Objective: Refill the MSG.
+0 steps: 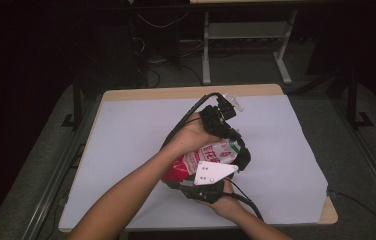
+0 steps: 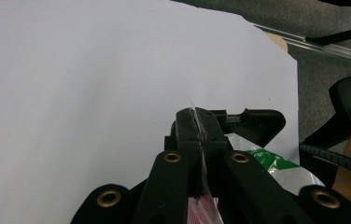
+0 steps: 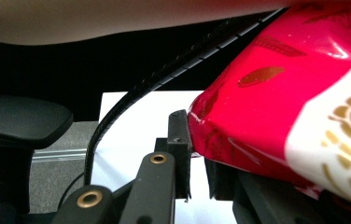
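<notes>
Snack bag (image 1: 203, 161), red and white with a green patch, lifted off the white-covered surface (image 1: 126, 145), over its middle toward the near edge. Left gripper (image 1: 228, 131) at the bag's far end, jaws pinched on the thin top seal. Right gripper (image 1: 203, 186) at the near, red end, jaws clamped on that end's edge. Both forearms crossing near the bag.
</notes>
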